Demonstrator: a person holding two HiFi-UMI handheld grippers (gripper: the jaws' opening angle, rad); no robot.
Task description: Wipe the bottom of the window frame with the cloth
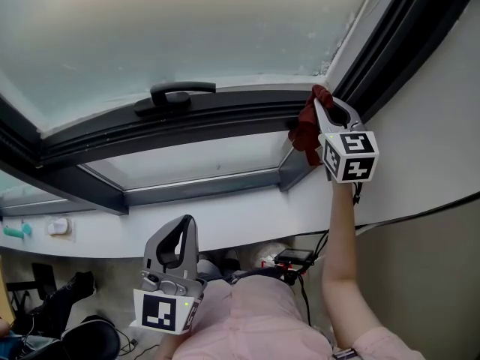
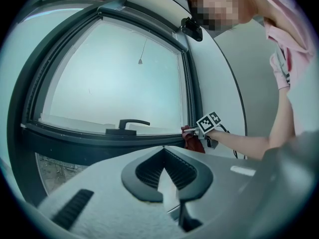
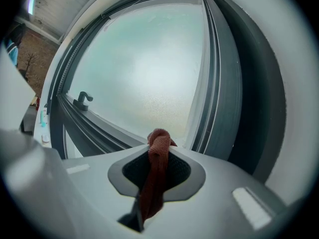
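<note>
While you're holding the dark red woven cloth (image 1: 303, 130) at the right-hand corner of the dark grey window frame (image 1: 225, 118), your right gripper (image 1: 321, 97) is clamping it, cloth bunching past the tips and trailing back between them. Your left gripper (image 1: 186, 227) is hanging low, jaws together, empty.

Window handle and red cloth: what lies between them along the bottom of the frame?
Nothing. In the head view the dark bottom rail of the window frame runs bare from the handle to the cloth, which the right gripper grips.
</note>
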